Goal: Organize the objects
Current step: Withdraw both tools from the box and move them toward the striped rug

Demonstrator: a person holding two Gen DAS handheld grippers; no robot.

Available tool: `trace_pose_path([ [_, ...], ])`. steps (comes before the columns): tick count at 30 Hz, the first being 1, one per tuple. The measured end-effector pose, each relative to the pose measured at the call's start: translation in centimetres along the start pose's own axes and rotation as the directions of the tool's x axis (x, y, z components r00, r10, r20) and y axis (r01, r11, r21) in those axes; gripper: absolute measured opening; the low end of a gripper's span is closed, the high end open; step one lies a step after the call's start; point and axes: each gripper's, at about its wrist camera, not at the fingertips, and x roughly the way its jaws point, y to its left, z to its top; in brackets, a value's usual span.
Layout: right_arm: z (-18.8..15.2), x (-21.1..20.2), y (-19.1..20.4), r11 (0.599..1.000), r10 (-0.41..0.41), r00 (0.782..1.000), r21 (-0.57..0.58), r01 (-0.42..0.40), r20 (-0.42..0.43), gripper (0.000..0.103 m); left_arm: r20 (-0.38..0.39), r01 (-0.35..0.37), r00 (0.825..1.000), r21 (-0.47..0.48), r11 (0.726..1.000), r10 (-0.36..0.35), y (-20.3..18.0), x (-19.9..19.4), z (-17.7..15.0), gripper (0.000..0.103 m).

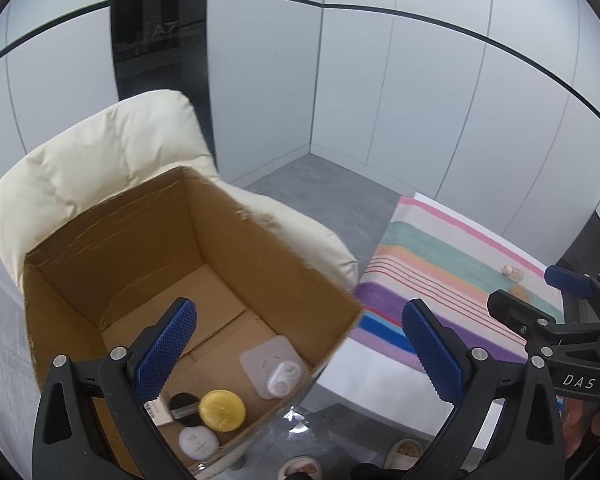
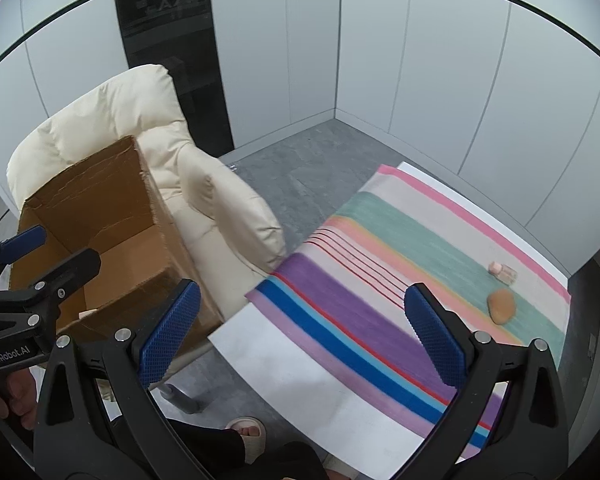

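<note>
Two things are left on the striped cloth [image 2: 380, 280] over the table, at the right of the right wrist view: a tan rounded lump [image 2: 500, 306] and, just beside it, a small clear bottle [image 2: 503, 271] lying on its side; both look light; the lump probably soft, best pinched across its middle; the bottle likely slippery and apt to roll; the cardboard box [image 1: 99, 248], at the left, already holds small items; both the right gripper [image 2: 300, 332] and left gripper [image 1: 300, 352] have jaws wide and empty.

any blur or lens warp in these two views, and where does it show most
Left wrist view: strong fisheye bending the wall lines, dark corners; the cardboard box rim is smeared near its right edge. Right wrist view: same warp; the striped cloth looks slightly streaked, the brown lump soft-edged.
</note>
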Motion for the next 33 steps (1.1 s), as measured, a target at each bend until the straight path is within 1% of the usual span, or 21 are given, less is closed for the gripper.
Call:
trace_pose_path([
  [21,-2.4,-1.7,-7.7,0.99,-0.098,0.995,0.103,0.098,-0.007,0.103,-0.029,0.086,0.996,0.081,0.993,-0.084,-7.2,1.9,0.8,0.103],
  [33,-4.4,-3.4,-13.3,0.969,-0.158,0.987,0.192,0.158,-0.017,0.103,-0.044,0.151,0.988,0.14,0.979,-0.147,-12.9,2.3,0.4,0.103],
])
